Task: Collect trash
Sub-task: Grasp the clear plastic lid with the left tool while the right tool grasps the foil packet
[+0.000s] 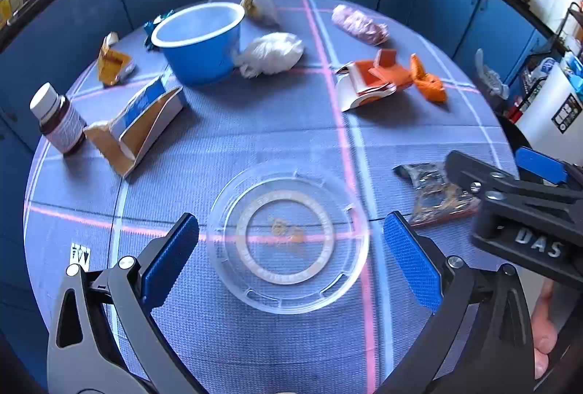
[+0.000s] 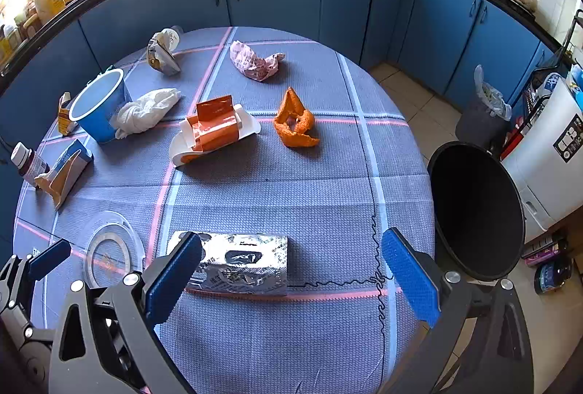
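Note:
My left gripper [image 1: 291, 270] is open and empty, its blue pads on either side of a clear plastic lid [image 1: 288, 237] lying flat on the table; the lid also shows in the right wrist view [image 2: 109, 250]. My right gripper [image 2: 291, 279] is open and empty, just above a silver foil wrapper [image 2: 240, 262], which shows in the left wrist view [image 1: 437, 193] too. A black trash bin [image 2: 477, 208] stands open beside the table's right edge. Further trash lies beyond: an orange-and-white carton [image 2: 215, 131], orange peel [image 2: 295, 122], a white crumpled bag [image 2: 145, 113].
A blue cup [image 1: 198, 40], a torn blue box [image 1: 138, 128], a brown medicine bottle [image 1: 58, 119], a pink wrapper [image 1: 359, 24] and small packets sit on the round blue-clothed table [image 2: 291, 197]. Blue cabinets ring the room. A second bin [image 2: 481, 117] stands on the floor.

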